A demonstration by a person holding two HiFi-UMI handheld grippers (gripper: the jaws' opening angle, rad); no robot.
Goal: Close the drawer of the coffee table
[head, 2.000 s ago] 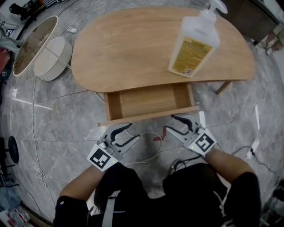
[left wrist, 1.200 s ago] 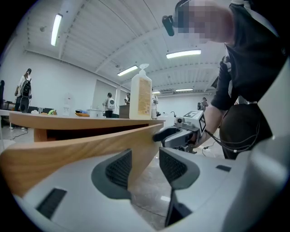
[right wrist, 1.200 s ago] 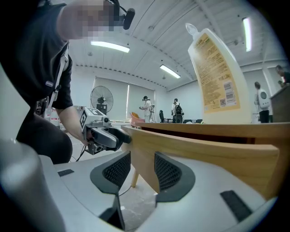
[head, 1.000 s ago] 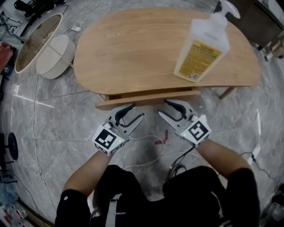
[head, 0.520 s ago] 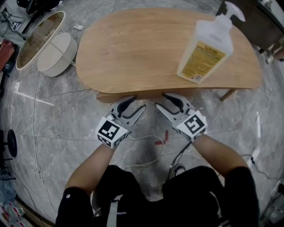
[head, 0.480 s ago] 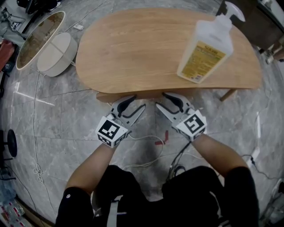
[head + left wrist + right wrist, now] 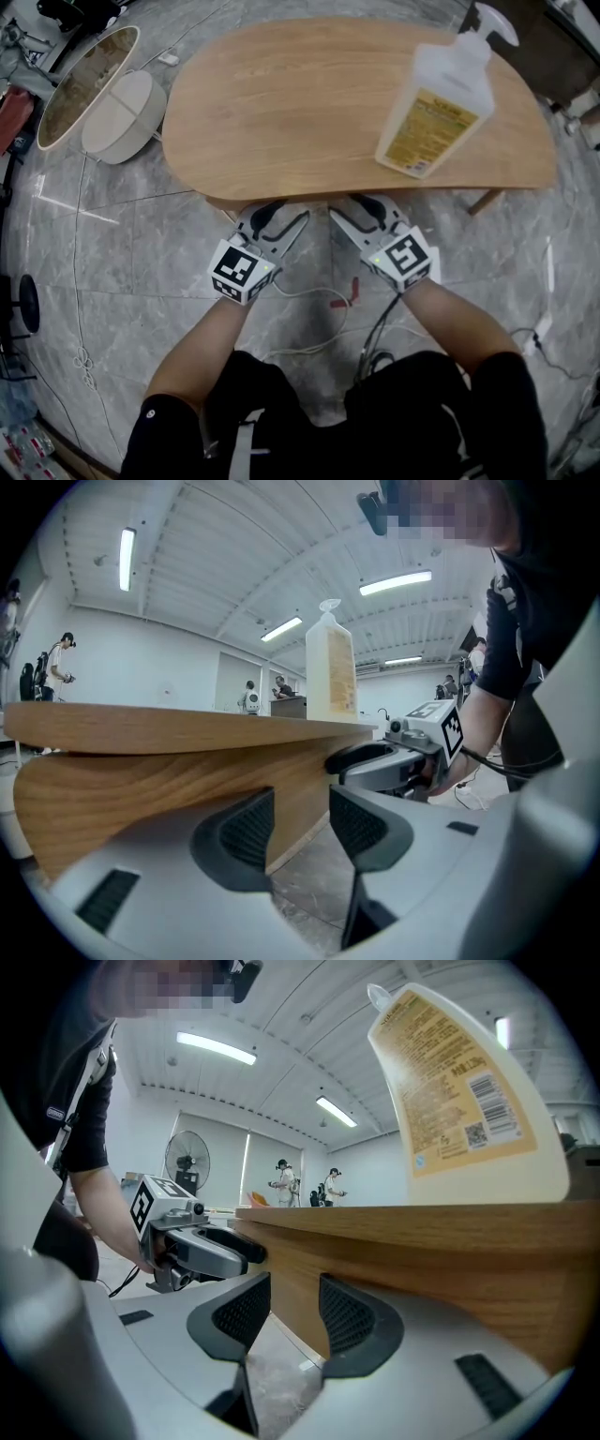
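**Spotter:** Take me across, left first.

**Operator:** Far left on the floor is a white tub (image 7: 117,117), well apart from where I'm working. Then my left gripper (image 7: 281,217). Its jaws are spread with nothing pinched between them, and the tips are up against the drawer front (image 7: 141,789), just under the tabletop (image 7: 309,103).

**Spotter:** Where's the drawer itself?

**Operator:** Tucked under the tabletop. From the head view only a thin strip shows below the lip, so I judge it nearly home. I can't tell whether it's fully seated.

**Spotter:** And the right side?

**Operator:** My right gripper (image 7: 356,211) mirrors the left. Its jaws are apart and empty, with the tips at the same wooden face, just beside the other gripper. Further right, the pump bottle (image 7: 434,98) stands upright on the tabletop.

**Spotter:** How do you finish this well?

**Operator:** I'd push level and even with both grippers, straight into the face, so the drawer doesn't skew on its runners. There's no squeezing here, because it's a push and not a grab. I'd go gently at the end, since a slam could rock that bottle. I'd keep my tips low on the face so they don't wedge under the tabletop edge. When I back off, I'd mind the cable (image 7: 309,298) on the floor just behind my grippers.
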